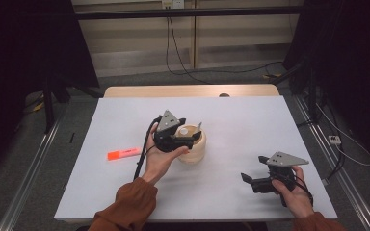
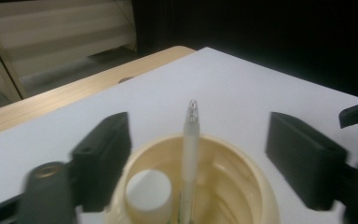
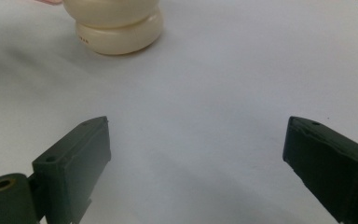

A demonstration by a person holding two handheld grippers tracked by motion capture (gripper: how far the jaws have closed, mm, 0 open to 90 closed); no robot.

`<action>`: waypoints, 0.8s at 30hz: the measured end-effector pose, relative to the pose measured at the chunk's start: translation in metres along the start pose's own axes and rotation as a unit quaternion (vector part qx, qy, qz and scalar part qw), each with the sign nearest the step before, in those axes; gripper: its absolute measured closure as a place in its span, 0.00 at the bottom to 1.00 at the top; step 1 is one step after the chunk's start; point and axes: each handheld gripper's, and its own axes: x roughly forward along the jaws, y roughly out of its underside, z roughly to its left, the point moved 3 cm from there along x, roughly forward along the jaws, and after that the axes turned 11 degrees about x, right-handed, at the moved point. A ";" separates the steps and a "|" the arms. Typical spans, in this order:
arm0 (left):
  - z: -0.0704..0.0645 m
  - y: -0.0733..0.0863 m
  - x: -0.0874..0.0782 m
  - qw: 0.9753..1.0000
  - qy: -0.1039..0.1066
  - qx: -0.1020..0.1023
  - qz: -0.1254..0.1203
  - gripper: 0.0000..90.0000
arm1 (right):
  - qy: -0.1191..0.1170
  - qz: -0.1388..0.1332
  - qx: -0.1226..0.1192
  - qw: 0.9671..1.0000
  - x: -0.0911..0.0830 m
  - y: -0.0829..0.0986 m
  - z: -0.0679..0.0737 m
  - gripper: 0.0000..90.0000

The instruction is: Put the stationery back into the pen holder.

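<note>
the left tool [image 1: 185, 137] sat near the middle of the high view, held in the person's left hand [image 1: 161, 156], whose palm faced up and whose forearm, in a rust-coloured sleeve [image 1: 125, 207], rose from the bottom edge and leaned toward the upper right. its grey three-cornered plate pointed up the frame and its cable trailed down the left side of the wrist. in the left gripper view its two black jaws stood wide apart. the right tool [image 1: 250, 180] lay low in the lower right of the high view, gripped by the right hand [image 1: 294, 190], jaws pointing left. in the right gripper view its jaws also stood wide apart, closed on nothing.
</note>
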 end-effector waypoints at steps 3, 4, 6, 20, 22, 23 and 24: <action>0.007 0.001 -0.014 1.000 -0.010 -0.009 0.000 0.14 | 0.001 0.002 0.000 1.000 0.001 0.000 0.000 0.08; 0.010 0.001 -0.019 1.000 -0.009 -0.016 -0.001 0.12 | 0.001 0.002 0.001 1.000 0.001 0.000 0.000 0.08; 0.015 0.004 -0.026 1.000 -0.007 -0.018 0.001 0.08 | 0.001 0.002 0.001 1.000 0.001 0.000 0.000 0.08; 0.027 0.024 -0.065 1.000 -0.013 -0.008 0.020 0.05 | -0.001 0.001 0.000 1.000 0.001 0.000 0.000 0.08; 0.027 0.027 -0.071 1.000 -0.017 -0.003 0.025 0.05 | -0.001 0.002 0.000 1.000 0.001 0.000 0.000 0.08; 0.027 0.029 -0.074 0.999 -0.019 0.000 0.028 0.05 | -0.001 0.003 0.000 1.000 0.001 0.000 0.000 0.08; 0.027 0.031 -0.078 0.999 -0.020 0.002 0.032 0.05 | -0.001 0.003 -0.001 1.000 0.001 0.000 0.000 0.08</action>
